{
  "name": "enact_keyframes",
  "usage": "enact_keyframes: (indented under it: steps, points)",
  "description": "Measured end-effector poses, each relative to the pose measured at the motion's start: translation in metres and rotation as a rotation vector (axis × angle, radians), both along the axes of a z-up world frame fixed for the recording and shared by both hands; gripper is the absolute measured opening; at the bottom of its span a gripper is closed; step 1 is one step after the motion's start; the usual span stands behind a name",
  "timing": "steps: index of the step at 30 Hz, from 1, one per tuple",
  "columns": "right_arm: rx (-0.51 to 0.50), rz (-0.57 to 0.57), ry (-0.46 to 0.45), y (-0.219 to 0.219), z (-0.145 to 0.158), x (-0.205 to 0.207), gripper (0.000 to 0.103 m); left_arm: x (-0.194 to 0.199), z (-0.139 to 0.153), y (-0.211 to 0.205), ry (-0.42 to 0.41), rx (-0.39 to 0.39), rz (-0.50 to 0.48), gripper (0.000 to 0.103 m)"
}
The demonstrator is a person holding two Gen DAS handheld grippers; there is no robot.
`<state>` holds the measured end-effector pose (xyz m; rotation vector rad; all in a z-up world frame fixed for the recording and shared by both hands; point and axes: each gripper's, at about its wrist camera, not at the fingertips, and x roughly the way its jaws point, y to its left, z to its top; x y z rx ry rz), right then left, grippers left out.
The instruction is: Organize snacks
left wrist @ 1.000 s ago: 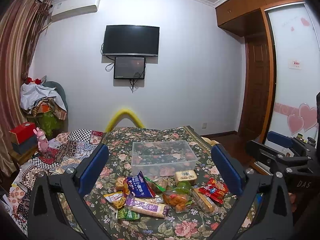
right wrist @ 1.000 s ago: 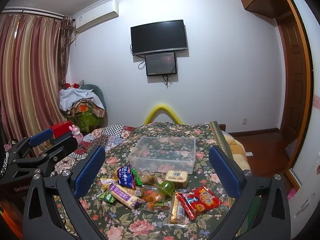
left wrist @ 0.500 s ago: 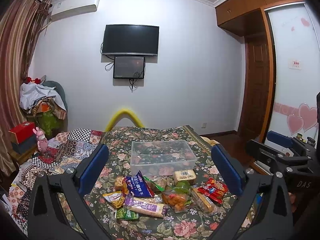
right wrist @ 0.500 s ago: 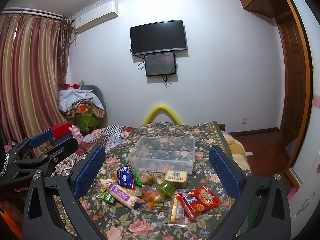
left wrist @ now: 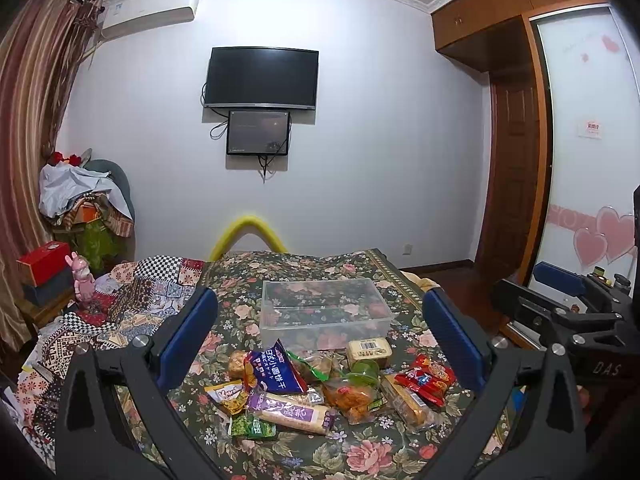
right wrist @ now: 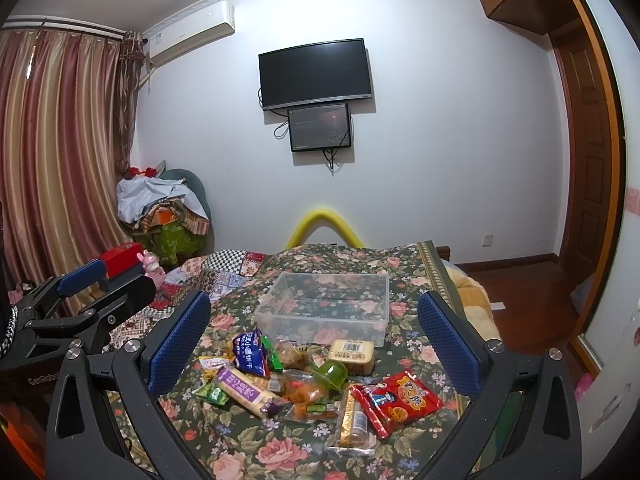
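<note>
A pile of snack packets lies on the floral bedspread [left wrist: 360, 456] in front of an empty clear plastic box [left wrist: 324, 312], which also shows in the right wrist view [right wrist: 324, 304]. The pile holds a blue bag [left wrist: 276, 368], a purple bar [left wrist: 292, 412], a red packet [left wrist: 426, 378] and a yellow box [left wrist: 368, 352]. My left gripper [left wrist: 320, 340] is open and empty, held above the pile. My right gripper [right wrist: 316, 336] is open and empty, also above the pile, with the red packet [right wrist: 396, 400] near its right finger.
A patchwork quilt [left wrist: 120, 304] covers the bed's left side. A cluttered chair [left wrist: 88, 216] and a red box [left wrist: 40, 260] stand at the left by the curtain. A wardrobe and door [left wrist: 516, 184] are at the right. A yellow foam arch [left wrist: 248, 232] rises behind the bed.
</note>
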<state>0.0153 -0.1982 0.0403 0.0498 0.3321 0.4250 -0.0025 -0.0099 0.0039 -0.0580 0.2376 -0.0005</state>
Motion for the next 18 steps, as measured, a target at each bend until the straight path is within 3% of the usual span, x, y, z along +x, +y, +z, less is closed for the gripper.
enact_keyframes:
  steps: [18]
  points:
    - [0.013,0.011,0.024,0.0015,-0.008,0.006,0.103,0.0076,-0.0056,0.0024,0.015,-0.012,0.003,0.103]
